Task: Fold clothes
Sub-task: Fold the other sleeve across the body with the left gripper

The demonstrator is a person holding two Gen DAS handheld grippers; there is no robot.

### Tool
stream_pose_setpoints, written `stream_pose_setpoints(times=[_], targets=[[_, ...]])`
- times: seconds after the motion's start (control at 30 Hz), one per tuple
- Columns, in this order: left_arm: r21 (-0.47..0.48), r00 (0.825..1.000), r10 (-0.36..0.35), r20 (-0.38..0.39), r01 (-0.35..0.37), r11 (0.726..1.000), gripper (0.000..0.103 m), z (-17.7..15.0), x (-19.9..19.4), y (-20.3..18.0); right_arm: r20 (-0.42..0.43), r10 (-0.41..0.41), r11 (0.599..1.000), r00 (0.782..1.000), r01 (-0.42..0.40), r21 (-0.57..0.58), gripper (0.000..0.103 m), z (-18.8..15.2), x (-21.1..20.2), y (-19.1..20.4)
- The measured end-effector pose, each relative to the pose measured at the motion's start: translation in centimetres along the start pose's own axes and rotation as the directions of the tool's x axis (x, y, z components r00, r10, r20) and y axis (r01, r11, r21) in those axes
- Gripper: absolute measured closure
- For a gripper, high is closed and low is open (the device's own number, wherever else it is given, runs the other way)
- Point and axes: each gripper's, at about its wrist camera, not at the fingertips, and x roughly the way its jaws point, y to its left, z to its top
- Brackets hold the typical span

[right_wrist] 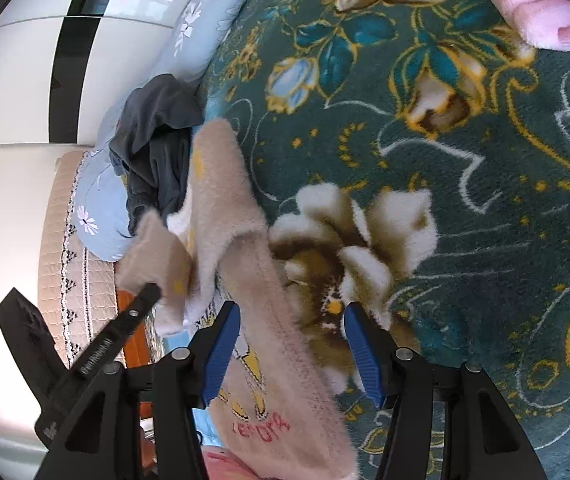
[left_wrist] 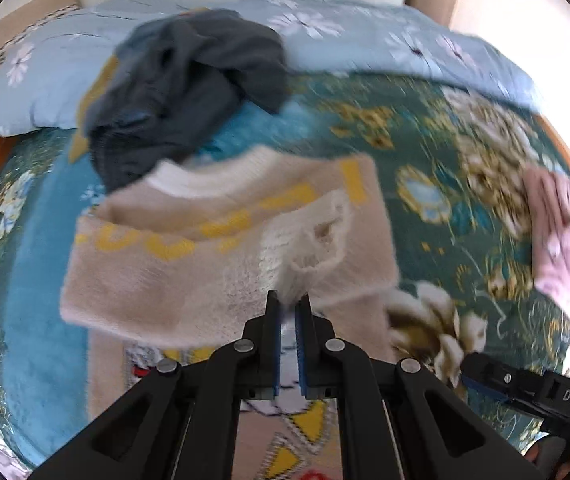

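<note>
A beige fuzzy sweater (left_wrist: 213,256) with yellow letters lies on the green floral blanket (left_wrist: 437,152). My left gripper (left_wrist: 289,304) is shut on its white cuff (left_wrist: 317,248) and holds the sleeve over the sweater's body. In the right wrist view the sweater (right_wrist: 225,208) runs from the lower middle up to the left. My right gripper (right_wrist: 291,320) is open, its blue pads on either side of the sweater's edge (right_wrist: 285,360). The left gripper's body (right_wrist: 97,352) shows at the lower left there. The right gripper's body (left_wrist: 525,384) shows at the lower right of the left wrist view.
A dark grey garment (left_wrist: 189,92) lies bunched behind the sweater, also in the right wrist view (right_wrist: 157,148). A pink cloth (left_wrist: 561,232) lies at the right. A light blue floral quilt (left_wrist: 365,32) lies along the bed's far side. A white wall (right_wrist: 9,92) stands beyond.
</note>
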Motion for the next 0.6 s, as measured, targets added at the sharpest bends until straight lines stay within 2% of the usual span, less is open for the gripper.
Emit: stream_pose_setpoints(times=[0.1, 0.3, 0.4, 0.47, 0.53, 0.6], targets=[[0.007, 0.999, -0.010, -0.040, 0.010, 1.000, 0.097, -0.4, 1.2, -1.2, 0.009, -0.003, 1.000, 1.000, 0.003, 0.009, 0.045, 0.2, -0.2, -0.4], [-0.068, 0.993, -0.082, -0.089, 0.076, 0.995, 0.096, -0.5, 2.2, -0.8, 0.010, -0.004, 1.000, 1.000, 0.003, 0.023, 0.045, 0.2, -0.3, -1.1], [-0.092, 0.990, -0.112, -0.090, 0.104, 0.990, 0.090, -0.7, 1.9, 0.0, 0.007, -0.007, 1.000, 1.000, 0.007, 0.025, 0.045, 0.1, -0.1, -1.2], [-0.115, 0.984, -0.150, -0.095, 0.138, 0.984, 0.075, -1.0, 1.5, 0.8, 0.005, -0.004, 1.000, 1.000, 0.004, 0.024, 0.045, 0.1, 0.0, -1.0], [-0.136, 0.977, -0.191, -0.095, 0.178, 0.975, 0.067, -1.4, 1.0, 1.7, 0.004, -0.001, 1.000, 1.000, 0.001, 0.019, 0.045, 0.2, 0.0, -0.8], [-0.150, 0.980, -0.180, -0.088, 0.165, 0.975, 0.067, -2.2, 0.2, 3.6, 0.000, 0.004, 1.000, 1.000, -0.004, 0.007, 0.045, 0.4, 0.0, -0.3]])
